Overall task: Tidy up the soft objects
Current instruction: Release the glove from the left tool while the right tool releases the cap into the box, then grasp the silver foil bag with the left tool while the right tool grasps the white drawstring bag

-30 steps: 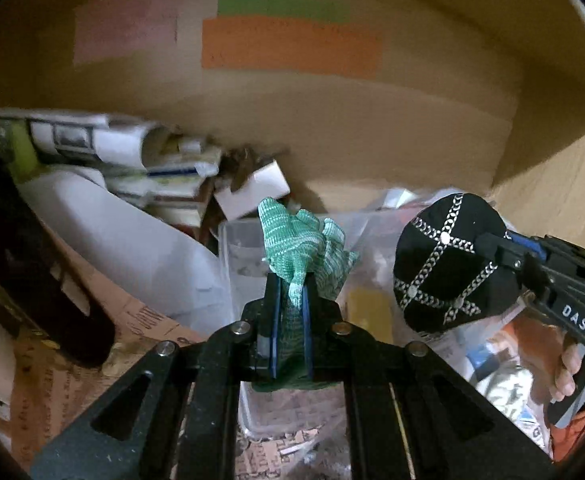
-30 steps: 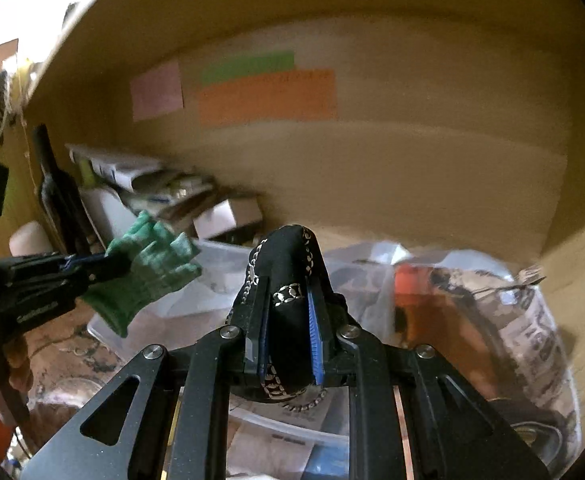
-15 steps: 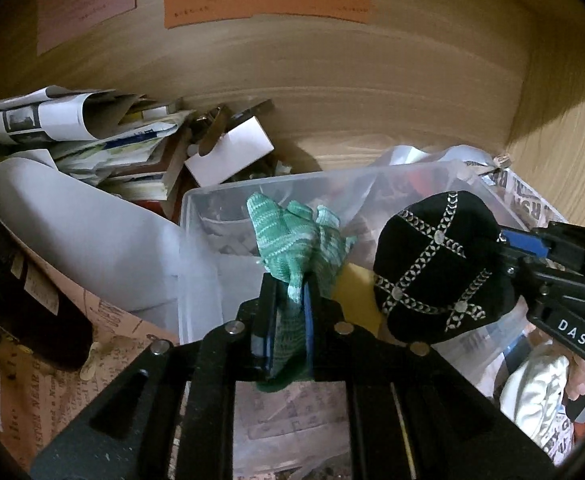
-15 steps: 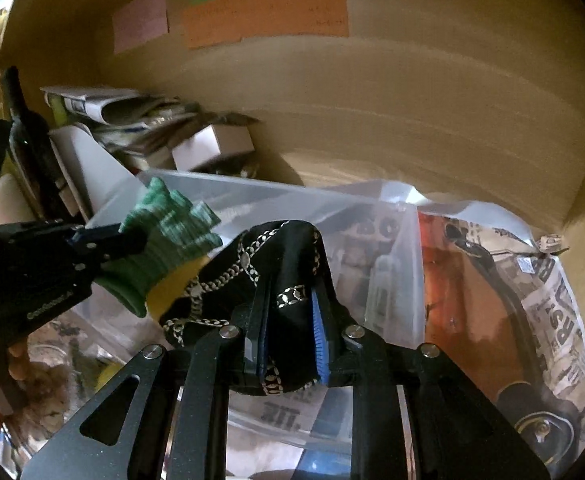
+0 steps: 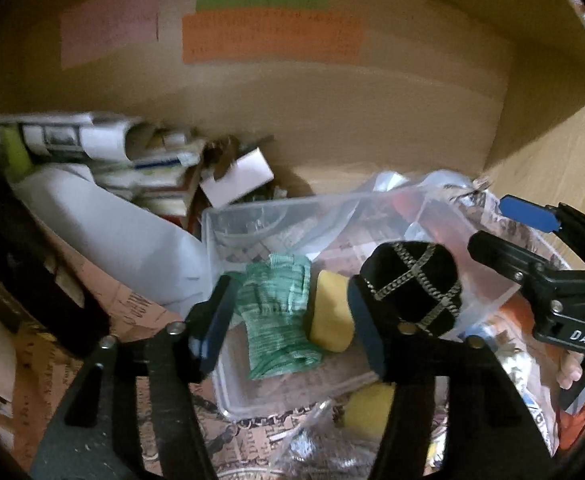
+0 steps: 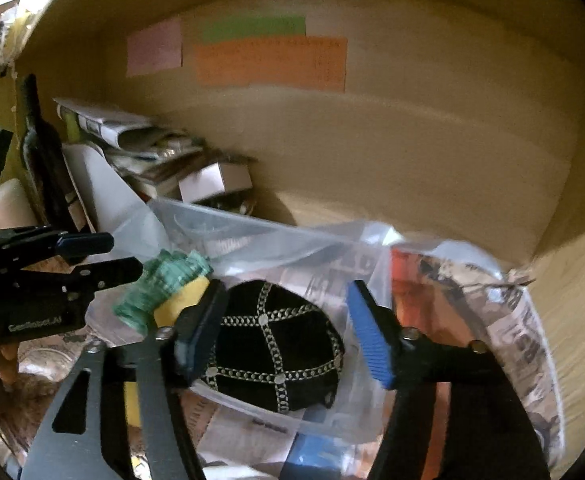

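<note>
Standing over a cluttered wooden alcove, both tools just let go. Left gripper point(image 5: 288, 316): jaws have just been opening and now stand spread, pads clear of the green knitted glove point(image 5: 278, 316). A second ago that glove was pinched upright between the pads; now it lies flat inside the clear plastic bin point(image 5: 252, 216), cuff toward the camera, just beside a yellow sponge point(image 5: 328, 316) that it touches along one side.

Right gripper point(image 6: 284, 332): jaws likewise have just been opening, blue pads wide apart. The black cap with silver chain trim point(image 6: 276, 344), clenched between them a second ago, sits dome-up between the open fingers with no pad pressing it. From the left wrist view the cap point(image 5: 412, 292) rests at the bin's right end, past the sponge; whether it has fully settled on the bin floor I cannot tell.

A clear plastic bag point(image 6: 332, 248) drapes over the far right rim. Rolled newspapers point(image 5: 72, 136) and a small white box point(image 5: 240, 174) are heaped behind the bin on the left. Orange point(image 5: 272, 38), green and pink paper labels are stuck on the back panel. Some motion blur in both views.
</note>
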Demonstrator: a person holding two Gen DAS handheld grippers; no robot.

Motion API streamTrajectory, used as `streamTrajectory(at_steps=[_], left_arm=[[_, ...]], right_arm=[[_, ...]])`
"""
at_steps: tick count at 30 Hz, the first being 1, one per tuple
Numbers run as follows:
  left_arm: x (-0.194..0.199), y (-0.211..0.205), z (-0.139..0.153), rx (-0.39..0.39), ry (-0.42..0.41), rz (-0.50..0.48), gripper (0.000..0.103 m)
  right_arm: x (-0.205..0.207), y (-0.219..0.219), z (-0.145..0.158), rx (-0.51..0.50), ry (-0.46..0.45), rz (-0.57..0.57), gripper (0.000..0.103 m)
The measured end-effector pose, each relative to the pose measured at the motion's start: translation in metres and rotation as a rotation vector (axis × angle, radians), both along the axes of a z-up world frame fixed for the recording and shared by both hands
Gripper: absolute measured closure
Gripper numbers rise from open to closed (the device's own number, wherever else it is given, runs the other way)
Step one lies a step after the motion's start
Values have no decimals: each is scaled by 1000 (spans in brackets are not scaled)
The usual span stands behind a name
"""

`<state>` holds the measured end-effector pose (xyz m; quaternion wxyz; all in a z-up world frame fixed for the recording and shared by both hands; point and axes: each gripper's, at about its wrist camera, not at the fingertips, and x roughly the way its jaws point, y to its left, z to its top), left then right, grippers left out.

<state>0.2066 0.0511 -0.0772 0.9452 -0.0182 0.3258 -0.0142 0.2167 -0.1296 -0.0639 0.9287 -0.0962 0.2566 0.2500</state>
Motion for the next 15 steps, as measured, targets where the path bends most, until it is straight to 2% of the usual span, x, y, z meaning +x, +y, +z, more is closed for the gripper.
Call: streamTrajectory(at_steps=[1, 3, 5, 7, 10, 15], left_arm=[[-6, 0, 4, 3, -18, 0, 34], [-17, 0, 12, 4, -47, 2, 25], [-27, 0, 18, 3, -71, 5, 9], [-39, 0, 21, 2, -89, 9, 3], [-51, 0, 23, 12, -95, 5, 2], [-66, -5, 10, 43, -66, -10, 2]], right_arm=[[-3, -1, 3, 8, -8, -1, 26], [-11, -7, 10, 31, -27, 1, 22], [-20, -13, 16, 49, -39, 4, 19], [-27, -18, 19, 64, -46, 7, 12], [-41, -26, 21, 83, -72, 3, 0], [-57, -36, 15, 80, -59, -3, 0]])
